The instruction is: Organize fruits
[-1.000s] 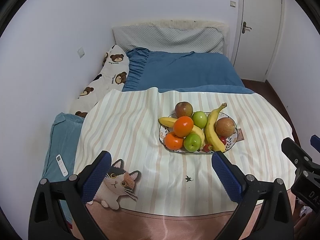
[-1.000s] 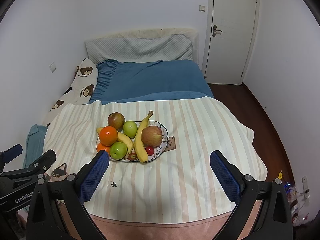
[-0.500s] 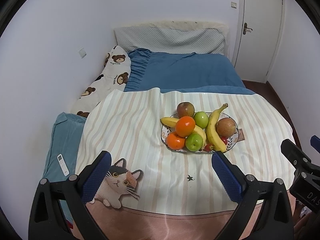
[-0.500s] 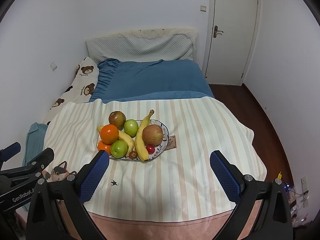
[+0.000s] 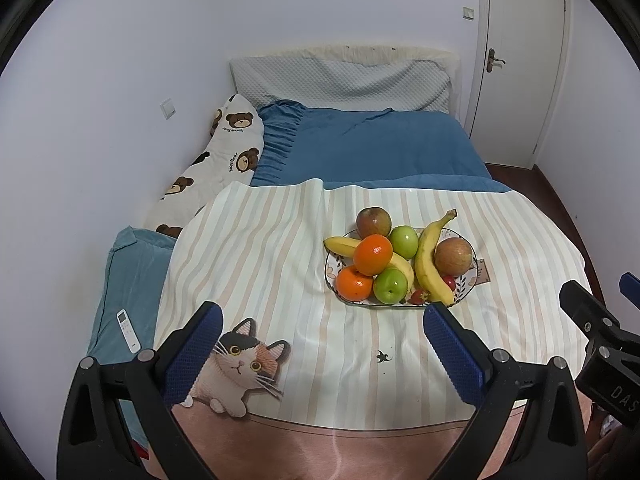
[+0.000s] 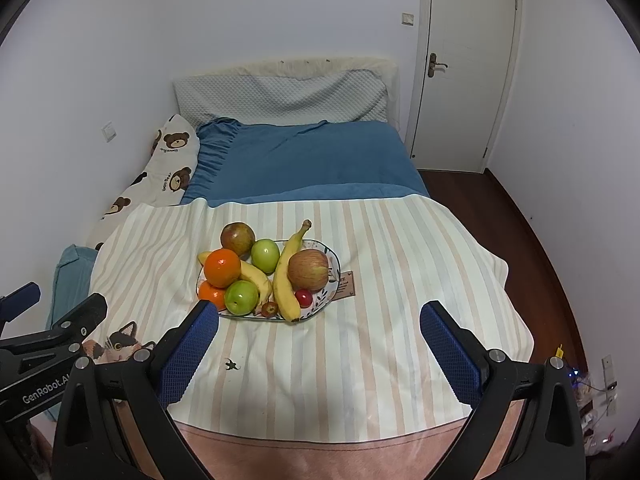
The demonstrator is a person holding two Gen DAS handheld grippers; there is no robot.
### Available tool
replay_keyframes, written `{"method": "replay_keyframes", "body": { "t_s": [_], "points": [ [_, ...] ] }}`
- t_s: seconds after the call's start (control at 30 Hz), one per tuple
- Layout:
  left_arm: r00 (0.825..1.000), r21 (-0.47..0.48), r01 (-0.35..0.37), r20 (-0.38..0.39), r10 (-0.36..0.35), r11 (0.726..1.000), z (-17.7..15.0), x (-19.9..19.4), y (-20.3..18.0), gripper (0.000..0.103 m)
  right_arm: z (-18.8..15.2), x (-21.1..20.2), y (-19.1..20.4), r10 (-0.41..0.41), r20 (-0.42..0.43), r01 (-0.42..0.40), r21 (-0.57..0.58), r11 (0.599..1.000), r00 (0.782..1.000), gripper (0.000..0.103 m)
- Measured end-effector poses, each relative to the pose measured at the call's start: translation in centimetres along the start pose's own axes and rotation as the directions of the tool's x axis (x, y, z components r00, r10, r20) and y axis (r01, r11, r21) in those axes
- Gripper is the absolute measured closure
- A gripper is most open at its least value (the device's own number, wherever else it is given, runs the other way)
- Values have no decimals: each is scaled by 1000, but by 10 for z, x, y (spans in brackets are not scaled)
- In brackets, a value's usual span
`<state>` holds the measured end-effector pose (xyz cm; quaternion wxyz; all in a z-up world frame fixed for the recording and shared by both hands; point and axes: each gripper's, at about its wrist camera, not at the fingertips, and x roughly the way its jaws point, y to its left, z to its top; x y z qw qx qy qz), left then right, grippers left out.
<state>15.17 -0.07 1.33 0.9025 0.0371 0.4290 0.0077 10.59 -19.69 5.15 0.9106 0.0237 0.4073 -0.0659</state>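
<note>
An oval patterned plate (image 5: 330, 277) (image 6: 330, 259) sits on the striped blanket, piled with fruit: two oranges (image 5: 373, 255) (image 6: 222, 267), two green apples (image 5: 390, 286) (image 6: 241, 297), two red apples (image 5: 453, 257) (image 6: 308, 270), two bananas (image 5: 429, 258) (image 6: 285, 276) and small red fruits (image 6: 303, 297). My left gripper (image 5: 320, 320) is open and empty, held above the blanket short of the plate. My right gripper (image 6: 319, 318) is open and empty, also short of the plate.
The striped blanket with a cat print (image 5: 236, 364) covers the near end of a bed. Beyond lie a blue sheet (image 5: 372, 148), a grey pillow (image 5: 340, 80) and a bear-print pillow (image 5: 224, 148). A white remote (image 5: 128, 330) lies at the left. A closed door (image 6: 464, 64) stands at the right.
Both grippers have drifted slightly, so the plate sits a little further right and lower in both views. Nothing on the plate has moved. Both grippers stay open.
</note>
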Motion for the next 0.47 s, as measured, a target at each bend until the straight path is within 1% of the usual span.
{"method": "replay_keyframes", "body": {
  "t_s": [0.33,0.47],
  "points": [
    [1000,-5,5,-1,-5,1000,-1,-1,1,0,-1,-1,1,0,-2,0,-2,1000,1000,0],
    [1000,-6,5,10,-5,1000,-2,-3,3,0,-2,-3,3,-1,-1,1,-3,1000,1000,0]
  ]
}}
